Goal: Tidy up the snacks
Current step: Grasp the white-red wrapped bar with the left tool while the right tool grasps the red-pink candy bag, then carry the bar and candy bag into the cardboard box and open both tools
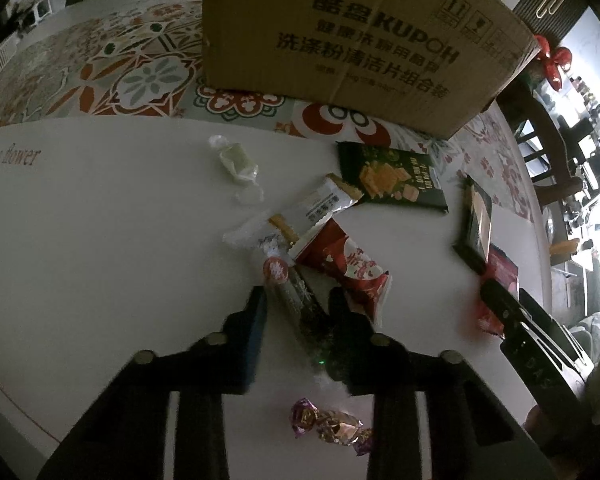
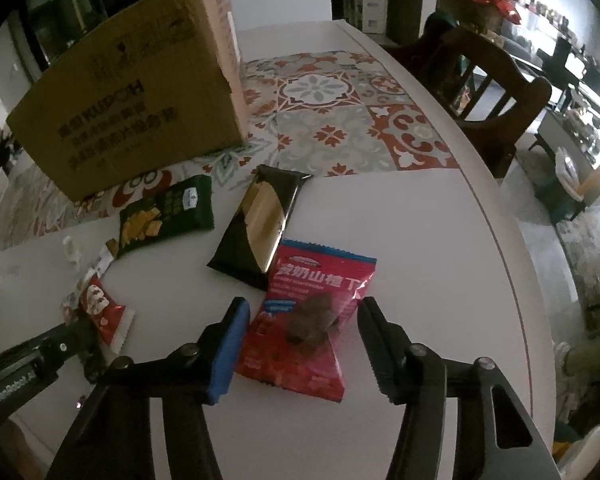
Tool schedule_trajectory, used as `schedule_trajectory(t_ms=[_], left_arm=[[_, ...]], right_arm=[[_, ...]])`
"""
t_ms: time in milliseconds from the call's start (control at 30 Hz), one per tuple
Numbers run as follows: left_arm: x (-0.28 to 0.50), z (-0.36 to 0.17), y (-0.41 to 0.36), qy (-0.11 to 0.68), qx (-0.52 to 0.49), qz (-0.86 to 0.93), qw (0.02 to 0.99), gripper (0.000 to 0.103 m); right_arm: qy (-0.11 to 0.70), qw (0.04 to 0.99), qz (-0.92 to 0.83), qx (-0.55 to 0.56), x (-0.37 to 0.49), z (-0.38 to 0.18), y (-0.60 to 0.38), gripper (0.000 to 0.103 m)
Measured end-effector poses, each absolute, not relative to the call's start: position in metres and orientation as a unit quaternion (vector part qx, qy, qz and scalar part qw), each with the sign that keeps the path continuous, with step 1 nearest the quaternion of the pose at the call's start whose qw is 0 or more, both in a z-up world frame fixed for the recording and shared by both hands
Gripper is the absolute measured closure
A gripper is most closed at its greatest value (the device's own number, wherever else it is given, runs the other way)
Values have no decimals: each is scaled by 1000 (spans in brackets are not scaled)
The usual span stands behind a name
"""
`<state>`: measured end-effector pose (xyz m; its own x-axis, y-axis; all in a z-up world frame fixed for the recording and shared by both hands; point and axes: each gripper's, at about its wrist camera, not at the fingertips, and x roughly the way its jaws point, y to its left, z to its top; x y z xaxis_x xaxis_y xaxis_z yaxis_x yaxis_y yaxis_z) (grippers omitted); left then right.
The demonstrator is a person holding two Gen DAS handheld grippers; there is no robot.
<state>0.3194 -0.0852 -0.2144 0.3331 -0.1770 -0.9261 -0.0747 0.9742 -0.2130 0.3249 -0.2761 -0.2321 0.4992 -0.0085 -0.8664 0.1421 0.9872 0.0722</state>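
**Snacks on white table, both grippers low**

Left gripper [image 1: 296,300]: jaws narrow, clamped on long dark stick packet [image 1: 300,300]; bare tabletop [image 1: 100,240] to its left. Right gripper [image 2: 300,316]: jaws apart, straddling red pouch [image 2: 304,320], pads not touching. Black-gold packet [image 2: 260,224] overlaps pouch's top edge. Cardboard box [image 2: 140,92] behind; table edge [image 2: 512,280] well right.

Both our grippers point steeply down.
Our left gripper [image 1: 296,300] has its jaws nearly together; our right gripper [image 2: 300,312], to its right, holds its jaws well apart.
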Motion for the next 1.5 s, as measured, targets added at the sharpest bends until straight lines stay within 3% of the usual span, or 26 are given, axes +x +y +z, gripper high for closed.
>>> schedule_trajectory(t_ms=[267,467,1500], left_arm=[[318,-211,-87,577,-100,-36,810,83],[313,-205,-88,570,-87,-41,816,84],[304,-97,-70,460,-70,-100,879,87]], right_arm=[[498,864,-20,69,323,-230,-274,63],[490,870,-12,60,316,-221,-270,69],[398,914,40,64,297,-122,-238,70]])
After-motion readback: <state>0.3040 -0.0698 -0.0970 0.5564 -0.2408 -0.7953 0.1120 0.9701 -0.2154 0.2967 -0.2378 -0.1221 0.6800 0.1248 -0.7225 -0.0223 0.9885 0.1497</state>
